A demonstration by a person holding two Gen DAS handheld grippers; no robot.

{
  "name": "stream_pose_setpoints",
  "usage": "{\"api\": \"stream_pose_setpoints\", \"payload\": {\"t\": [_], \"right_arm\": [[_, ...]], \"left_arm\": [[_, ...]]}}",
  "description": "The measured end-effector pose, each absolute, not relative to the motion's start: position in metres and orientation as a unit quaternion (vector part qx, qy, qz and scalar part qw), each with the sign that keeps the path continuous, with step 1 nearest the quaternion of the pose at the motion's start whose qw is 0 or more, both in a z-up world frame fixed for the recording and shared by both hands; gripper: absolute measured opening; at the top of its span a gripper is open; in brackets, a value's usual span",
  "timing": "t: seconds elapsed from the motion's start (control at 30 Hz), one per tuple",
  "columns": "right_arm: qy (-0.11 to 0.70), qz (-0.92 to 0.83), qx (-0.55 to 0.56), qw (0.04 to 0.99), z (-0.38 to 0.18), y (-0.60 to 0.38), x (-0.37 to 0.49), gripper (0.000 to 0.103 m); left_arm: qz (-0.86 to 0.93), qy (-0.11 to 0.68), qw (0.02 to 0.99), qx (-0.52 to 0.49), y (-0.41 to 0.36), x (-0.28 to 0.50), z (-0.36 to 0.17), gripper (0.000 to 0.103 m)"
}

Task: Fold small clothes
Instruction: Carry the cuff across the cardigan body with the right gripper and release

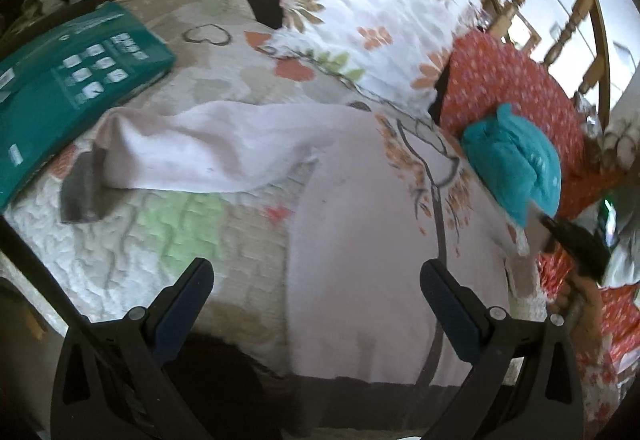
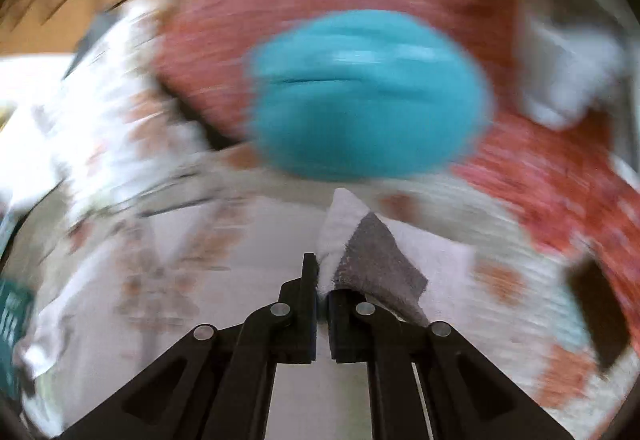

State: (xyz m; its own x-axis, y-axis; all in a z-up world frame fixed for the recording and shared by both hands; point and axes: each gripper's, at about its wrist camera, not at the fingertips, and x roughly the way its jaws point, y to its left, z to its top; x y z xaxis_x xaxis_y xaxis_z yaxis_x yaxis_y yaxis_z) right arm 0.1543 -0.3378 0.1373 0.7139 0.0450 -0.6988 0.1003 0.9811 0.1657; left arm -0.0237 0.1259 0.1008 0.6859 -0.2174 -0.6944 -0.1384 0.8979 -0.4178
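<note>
A pale pink garment [image 1: 360, 240] with a tree print and grey cuffs lies spread on the quilted bed, one sleeve [image 1: 192, 148] stretched left to a grey cuff [image 1: 80, 188]. My left gripper [image 1: 316, 304] is open just above the garment's lower body, touching nothing. My right gripper [image 2: 322, 292] is shut on the other sleeve end, white fabric with a grey cuff [image 2: 376, 252], lifted off the bed. It shows at the right edge of the left wrist view [image 1: 576, 240]. The right wrist view is motion-blurred.
A folded teal cloth [image 1: 516, 160] rests on a red patterned pillow [image 1: 508, 88], also in the right wrist view [image 2: 368, 96]. A floral pillow [image 1: 368, 16] lies behind. A green box [image 1: 68, 88] sits at left. A wooden headboard [image 1: 560, 0] is at the back right.
</note>
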Motion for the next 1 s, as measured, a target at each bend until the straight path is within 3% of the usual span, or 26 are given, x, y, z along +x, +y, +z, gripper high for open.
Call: {"api": "stream_pose_setpoints", "payload": {"t": [0.23, 0.37, 0.5, 0.53, 0.63, 0.83, 1.0], "right_arm": [[0.426, 0.124, -0.04, 0.895, 0.082, -0.121, 0.202, 0.005], [0.452, 0.138, -0.124, 0.873, 0.039, -0.061, 0.2, 0.007], [0.427, 0.125, -0.201, 0.873, 0.027, -0.031, 0.188, 0.019], [0.42, 0.132, -0.221, 0.87, 0.026, -0.023, 0.186, 0.034], [0.381, 0.135, -0.298, 0.865, 0.026, -0.001, 0.177, 0.058], [0.235, 0.125, -0.535, 0.802, 0.002, 0.056, 0.131, 0.062], [0.202, 0.123, -0.582, 0.778, 0.003, 0.06, 0.121, 0.064]], "left_arm": [[0.011, 0.394, 0.883, -0.254, 0.18, -0.035, 0.089, 0.103], [0.026, 0.398, 0.877, -0.267, 0.204, -0.04, 0.077, 0.103], [0.025, 0.399, 0.873, -0.279, 0.219, -0.043, 0.07, 0.103], [0.024, 0.399, 0.873, -0.281, 0.221, -0.043, 0.069, 0.103], [0.022, 0.398, 0.872, -0.285, 0.227, -0.045, 0.067, 0.103], [0.022, 0.389, 0.873, -0.293, 0.236, -0.052, 0.068, 0.103], [0.031, 0.389, 0.871, -0.298, 0.243, -0.056, 0.068, 0.103]]}}
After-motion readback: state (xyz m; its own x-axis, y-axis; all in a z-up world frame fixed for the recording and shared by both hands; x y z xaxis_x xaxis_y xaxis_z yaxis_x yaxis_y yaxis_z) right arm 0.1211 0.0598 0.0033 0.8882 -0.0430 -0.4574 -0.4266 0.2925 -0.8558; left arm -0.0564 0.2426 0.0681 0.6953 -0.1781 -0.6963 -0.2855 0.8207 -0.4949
